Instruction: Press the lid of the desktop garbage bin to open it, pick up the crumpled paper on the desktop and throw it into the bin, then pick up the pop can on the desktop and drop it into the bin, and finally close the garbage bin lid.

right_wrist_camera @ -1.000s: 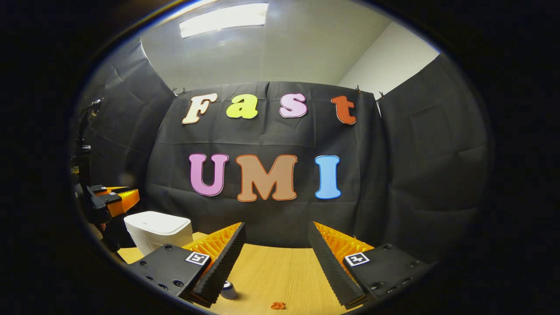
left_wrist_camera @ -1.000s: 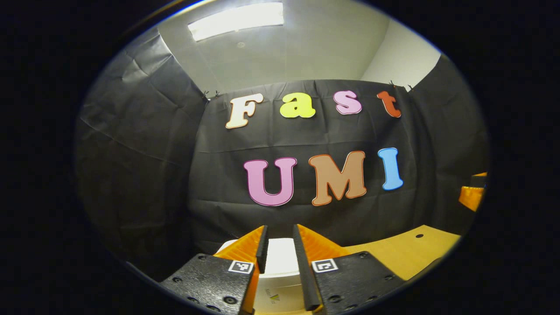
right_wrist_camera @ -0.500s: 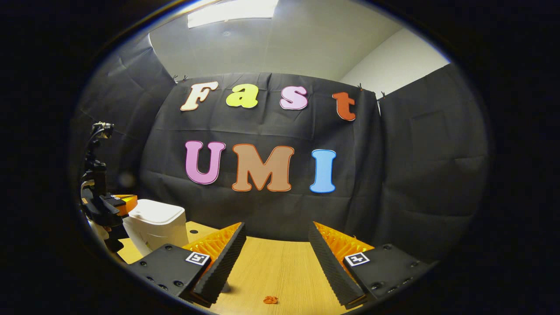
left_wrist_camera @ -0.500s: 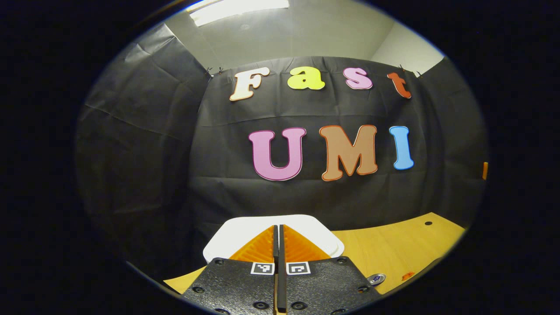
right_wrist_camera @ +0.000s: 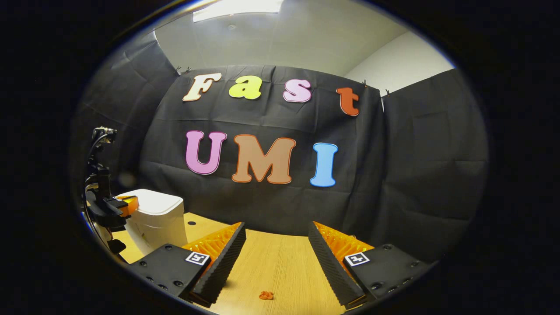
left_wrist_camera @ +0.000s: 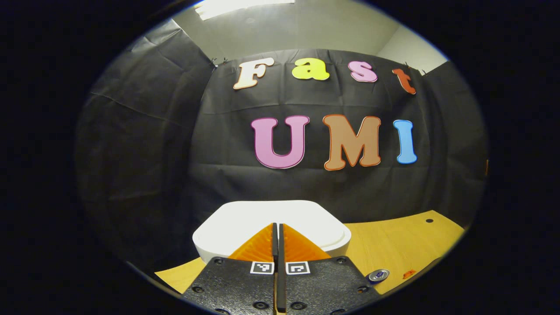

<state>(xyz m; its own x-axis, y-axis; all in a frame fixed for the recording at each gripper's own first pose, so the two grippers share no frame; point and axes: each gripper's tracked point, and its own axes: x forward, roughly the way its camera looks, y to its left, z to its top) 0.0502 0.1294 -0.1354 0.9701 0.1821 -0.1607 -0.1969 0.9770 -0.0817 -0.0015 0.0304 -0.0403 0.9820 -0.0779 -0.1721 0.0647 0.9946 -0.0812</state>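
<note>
Bin lid (left_wrist_camera: 271, 214) nearer under left claw (left_wrist_camera: 277, 227), now pinched together.

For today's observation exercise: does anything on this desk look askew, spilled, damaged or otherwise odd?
Nothing stands out. The white bin sits upright with its lid down, under the closed left gripper. The pop can and a small orange scrap lie loose on the wooden desk, no spill visible. The right gripper hangs open, empty.
</note>
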